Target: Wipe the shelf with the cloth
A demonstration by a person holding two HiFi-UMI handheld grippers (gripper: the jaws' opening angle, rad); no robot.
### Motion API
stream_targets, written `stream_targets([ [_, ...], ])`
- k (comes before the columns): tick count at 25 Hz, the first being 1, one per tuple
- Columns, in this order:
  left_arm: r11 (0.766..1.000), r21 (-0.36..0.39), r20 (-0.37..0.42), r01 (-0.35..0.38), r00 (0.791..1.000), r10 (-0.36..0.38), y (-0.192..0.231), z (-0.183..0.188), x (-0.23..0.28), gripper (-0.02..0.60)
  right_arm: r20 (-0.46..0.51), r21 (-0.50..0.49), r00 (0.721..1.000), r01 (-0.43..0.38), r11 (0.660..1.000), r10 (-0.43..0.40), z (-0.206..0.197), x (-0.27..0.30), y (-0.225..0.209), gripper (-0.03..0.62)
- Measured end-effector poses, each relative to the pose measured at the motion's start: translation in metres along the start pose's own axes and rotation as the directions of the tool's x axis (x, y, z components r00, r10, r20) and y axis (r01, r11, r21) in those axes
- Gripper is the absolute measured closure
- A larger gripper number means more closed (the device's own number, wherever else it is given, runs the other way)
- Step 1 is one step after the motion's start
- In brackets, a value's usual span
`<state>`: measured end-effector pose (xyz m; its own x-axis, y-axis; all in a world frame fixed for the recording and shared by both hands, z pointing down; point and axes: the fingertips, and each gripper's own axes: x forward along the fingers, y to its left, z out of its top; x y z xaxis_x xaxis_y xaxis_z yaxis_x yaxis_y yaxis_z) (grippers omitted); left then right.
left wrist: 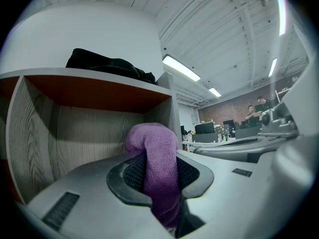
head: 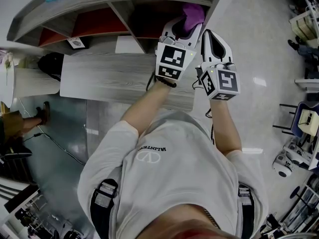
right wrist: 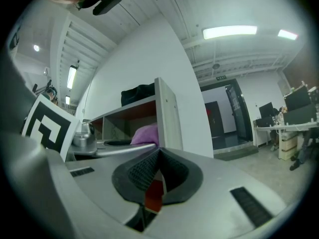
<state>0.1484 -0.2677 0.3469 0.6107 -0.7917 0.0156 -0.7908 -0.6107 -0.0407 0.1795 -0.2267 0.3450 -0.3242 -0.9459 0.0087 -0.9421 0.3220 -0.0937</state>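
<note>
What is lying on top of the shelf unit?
A crumpled black item, perhaps a bag or a garment, lies on the top board of the shelf, close to the end panel. The board's front edge hides the item's underside and anything lying behind it.

The head camera looks steeply down on the shelf (head: 124, 23) while each gripper camera peers close along its jaws toward it, both catching the purple cloth (left wrist: 155, 156).
</note>
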Motion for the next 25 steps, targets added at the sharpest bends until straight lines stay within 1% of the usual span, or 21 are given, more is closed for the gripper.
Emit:
stream_targets([
  [7, 1.000, -0.001, 0.012, -0.001, 1.000, 0.001, 0.001, 0.013, -0.001, 0.479, 0.010, -0.002, 1.000, -0.002, 1.000, 0.002, 0.005, -0.002, 0.002, 0.593],
  [16, 1.000, 0.000, 0.021, -0.002, 1.000, 0.002, 0.000, 0.027, -0.003, 0.479, 0.034, -0.007, 0.999, 0.014, 1.000, -0.014, 0.021, -0.003, -0.002, 0.592],
  [25, 1.000, -0.001, 0.032, 0.003, 0.999, -0.003, 0.002, 0.039, 0.000, 0.479, 0.044, -0.008, 0.999, 0.008, 1.000, -0.008, 0.028, 0.000, 0.003, 0.593],
])
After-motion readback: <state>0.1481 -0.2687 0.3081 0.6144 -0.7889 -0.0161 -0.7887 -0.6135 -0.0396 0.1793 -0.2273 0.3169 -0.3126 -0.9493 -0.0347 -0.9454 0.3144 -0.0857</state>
